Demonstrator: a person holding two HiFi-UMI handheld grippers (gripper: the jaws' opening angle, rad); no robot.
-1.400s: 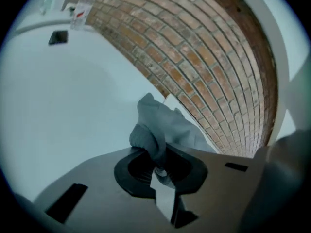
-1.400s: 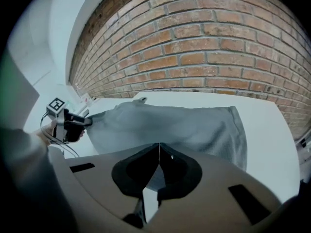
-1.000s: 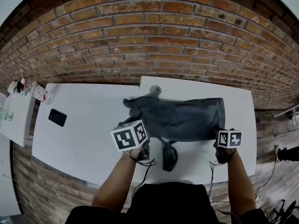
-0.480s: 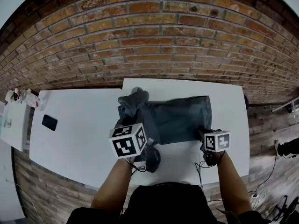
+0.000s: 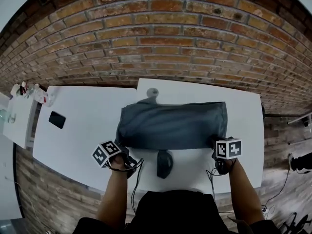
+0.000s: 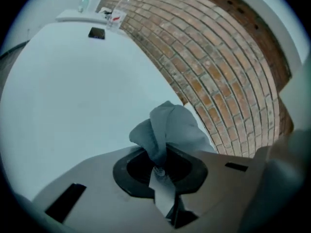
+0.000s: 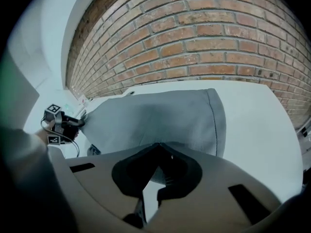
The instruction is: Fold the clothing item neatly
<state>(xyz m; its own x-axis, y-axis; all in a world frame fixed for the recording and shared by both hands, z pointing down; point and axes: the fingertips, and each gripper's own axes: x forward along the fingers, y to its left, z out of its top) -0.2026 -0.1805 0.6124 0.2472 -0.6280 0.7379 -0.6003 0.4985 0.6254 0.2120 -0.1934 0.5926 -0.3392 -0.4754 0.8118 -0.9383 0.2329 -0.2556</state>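
Note:
A dark grey garment (image 5: 173,126) lies spread wide across the white table (image 5: 87,130). My left gripper (image 5: 122,149) is at its near left corner, shut on a bunched fold of the cloth (image 6: 165,127) that runs up out of the jaws. My right gripper (image 5: 220,141) is at the near right corner, shut on the garment's edge (image 7: 160,123). The right gripper view also shows the left gripper (image 7: 62,126) at the far end of the cloth. A dark strip (image 5: 164,164), seemingly part of the garment, lies on the table in front of it.
A black phone (image 5: 57,120) lies on the table's left part. Bottles and small items (image 5: 29,90) stand on a side table at far left. A brick wall (image 5: 161,43) runs behind the table. The near table edge (image 5: 87,179) is close to the person's body.
My left gripper has swung down and to the left with the cloth, pulling the bunched left end out flat. The right gripper has stayed at its corner.

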